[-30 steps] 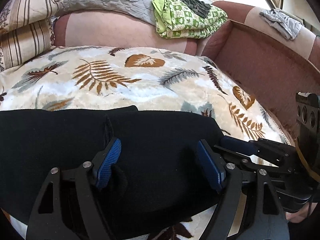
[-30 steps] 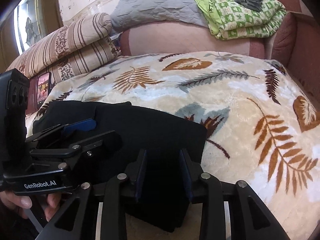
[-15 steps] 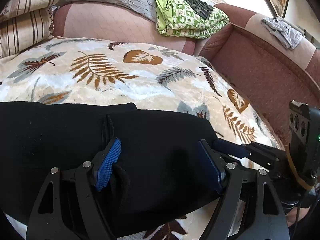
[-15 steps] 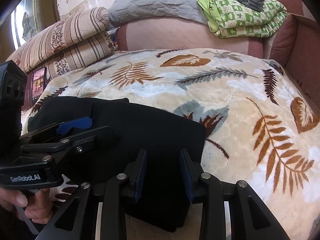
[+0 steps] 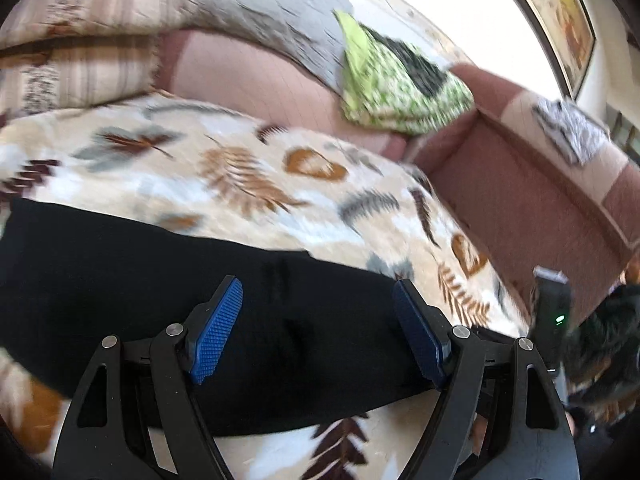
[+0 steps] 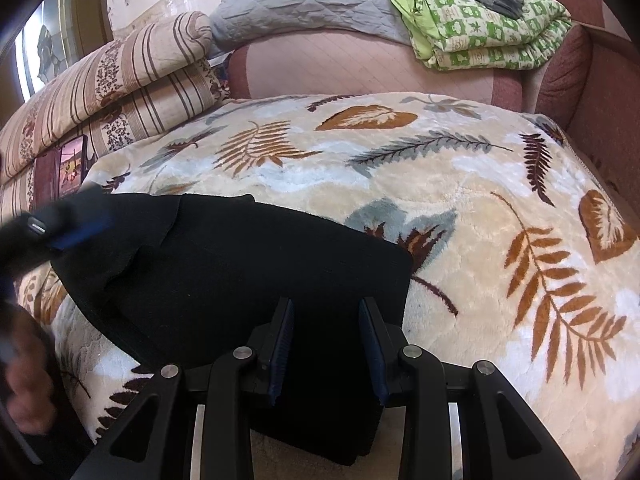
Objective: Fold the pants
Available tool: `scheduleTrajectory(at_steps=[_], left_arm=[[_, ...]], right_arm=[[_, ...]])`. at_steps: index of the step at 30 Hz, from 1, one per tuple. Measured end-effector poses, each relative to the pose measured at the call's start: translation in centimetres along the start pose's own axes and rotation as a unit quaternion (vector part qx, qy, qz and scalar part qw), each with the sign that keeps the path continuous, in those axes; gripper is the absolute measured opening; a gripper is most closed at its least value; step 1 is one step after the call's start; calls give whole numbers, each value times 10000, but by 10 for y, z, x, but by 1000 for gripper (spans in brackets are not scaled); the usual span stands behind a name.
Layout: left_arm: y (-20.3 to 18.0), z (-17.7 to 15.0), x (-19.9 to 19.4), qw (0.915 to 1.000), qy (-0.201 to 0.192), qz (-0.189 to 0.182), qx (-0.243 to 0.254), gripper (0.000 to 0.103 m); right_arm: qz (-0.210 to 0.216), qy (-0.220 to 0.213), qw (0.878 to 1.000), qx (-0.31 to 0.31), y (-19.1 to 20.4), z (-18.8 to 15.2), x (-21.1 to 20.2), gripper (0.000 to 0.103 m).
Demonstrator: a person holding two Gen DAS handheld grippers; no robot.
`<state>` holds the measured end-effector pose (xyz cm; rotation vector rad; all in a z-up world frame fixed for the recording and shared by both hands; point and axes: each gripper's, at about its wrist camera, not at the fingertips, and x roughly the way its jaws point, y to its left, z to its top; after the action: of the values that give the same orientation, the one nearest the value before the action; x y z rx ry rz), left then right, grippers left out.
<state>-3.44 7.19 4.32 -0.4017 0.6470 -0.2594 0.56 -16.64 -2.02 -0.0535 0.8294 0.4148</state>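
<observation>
- Sofa seat is covered by a cream plush leaf-print blanket (image 6: 460, 184); folded bedding is stacked at 12 o'clock.
- Black soft knit pants (image 6: 240, 272) are laid flat at 7 o'clock, partly folded.
- Left gripper (image 5: 316, 328) is spread wide above the cloth, nothing pinched.
- Right gripper (image 6: 326, 344) is half-closed over the near fold; actual pinch cannot be told.
- Fabric is judged light, limp, non-slippery; best taken at hem corners.

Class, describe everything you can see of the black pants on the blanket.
The black pants are plain, matte, soft-looking cloth, folded into a flat layered rectangle on the leaf-print blanket. One folded end hangs over the blanket's near edge, between the right tongs. The left tongs, open wide, hover above them.
</observation>
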Motion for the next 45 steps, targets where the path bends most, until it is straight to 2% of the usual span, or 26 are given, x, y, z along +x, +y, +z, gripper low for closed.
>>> scheduleTrajectory(at_steps=[4, 8, 11, 13, 15, 17, 18, 20, 22, 24, 27, 31, 35, 38, 45], left_arm=[[44, 8, -51, 9976, -398, 208, -535, 78], [99, 7, -98, 9878, -623, 385, -1376, 78], [148, -5, -120, 9699, -535, 509, -2321, 78], [181, -17, -123, 9492, -422, 433, -3089, 78], [201, -26, -118, 9310, -318, 268, -3626, 78], [206, -26, -118, 9257, -346, 110, -3764, 78], [209, -25, -114, 9205, -361, -84, -3890, 78], [212, -25, -102, 9133, -208, -330, -4053, 78], [213, -27, -89, 9122, -72, -384, -4080, 78], [214, -27, -78, 9121, 10, -327, -4087, 78], [210, -23, -75, 9168, -117, -238, -3984, 78], [207, -25, -80, 9125, -168, -55, -4088, 78], [204, -26, -86, 9148, -104, 307, -4027, 78], [213, -25, -80, 9133, -212, 357, -4052, 78], [211, -17, -69, 9277, -412, 321, -3697, 78]], right_arm=[[-47, 7, 10000, -5, 1, 0, 0, 33], [-86, 17, 10000, -15, 1, -1, 0, 33], [-186, 36, 9998, -63, 5, 1, -1, 33], [-298, -33, 9994, -165, 8, 3, -5, 32], [-366, -276, 9988, -163, 8, 6, -14, 32], [-541, -604, 9967, -35, 2, 10, -26, 32], [-634, -714, 9954, 52, -2, 12, -31, 32], [-861, -889, 9917, 353, -18, 14, -39, 32], [-1003, -907, 9879, 757, -37, 13, -41, 32], [-964, -803, 9857, 1122, -53, 13, -38, 32], [-858, -605, 9828, 1517, -70, 6, -31, 32], [-910, -525, 9833, 1483, -71, 3, -29, 32], [-1033, -459, 9816, 1536, -73, 0, -26, 32], [-1032, -270, 9785, 1767, -81, -3, -17, 32], [-973, -94, 9751, 1990, -90, -12, -8, 33]])
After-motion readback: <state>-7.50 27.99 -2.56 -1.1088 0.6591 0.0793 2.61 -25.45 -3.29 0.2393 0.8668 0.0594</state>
